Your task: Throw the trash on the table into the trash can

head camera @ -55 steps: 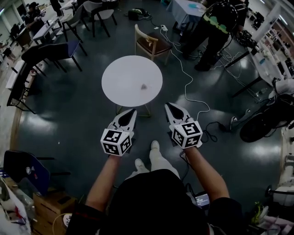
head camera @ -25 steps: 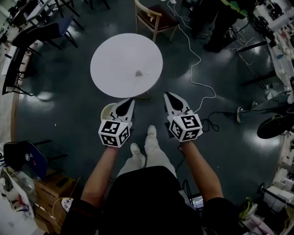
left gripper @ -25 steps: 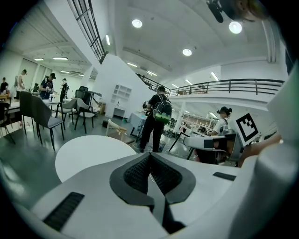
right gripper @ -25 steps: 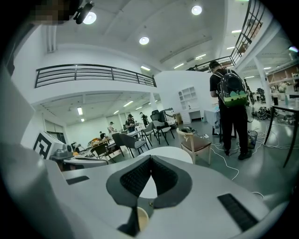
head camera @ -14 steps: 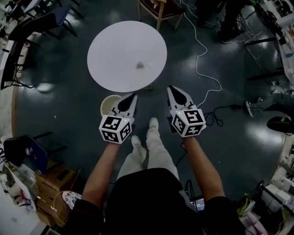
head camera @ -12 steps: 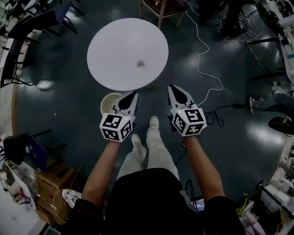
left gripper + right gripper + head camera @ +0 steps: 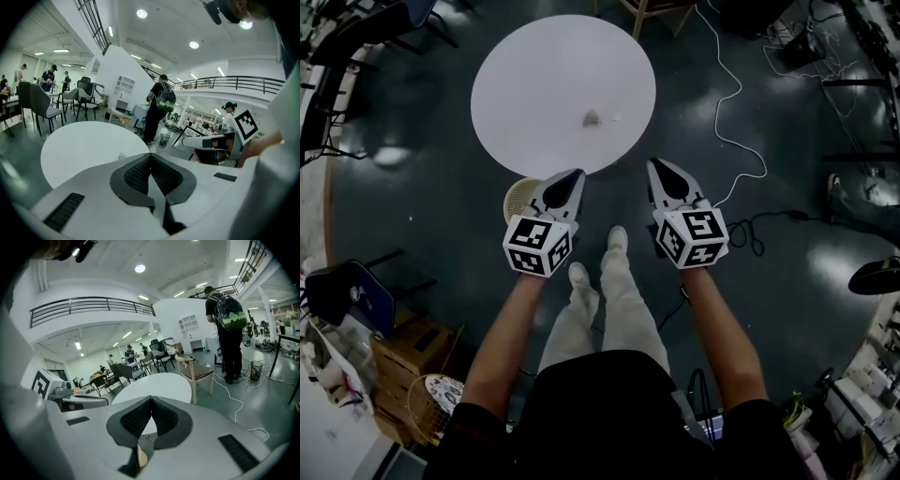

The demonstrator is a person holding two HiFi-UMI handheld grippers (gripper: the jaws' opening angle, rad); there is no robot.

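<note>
Holding both grippers low in front of me, side by side and angled down toward the table edge, I have nothing in either one. The left gripper has its jaws pressed pad to pad with nothing between them, and the right gripper is closed and empty in the same way. I judge this a carrying posture for the approach, not a reach, since both tips are short of the tabletop. The trash, a small crumpled scrap, lies near the middle of the round white table, well apart from both grippers and untouched. The trash can, a pale woven basket, stands on the floor just under the near rim, beside the left gripper and partly hidden by it. That would make for a short drop once the scrap is picked up. Apart from the scrap and a tiny pale fleck beside it, the tabletop is matte and bare. The floor is dark and glossy and reflects the ceiling lights. A white cable snakes across it. A wooden chair stands beyond the table, and a person with a backpack stands farther off in an open hall with a railed gallery.
</note>
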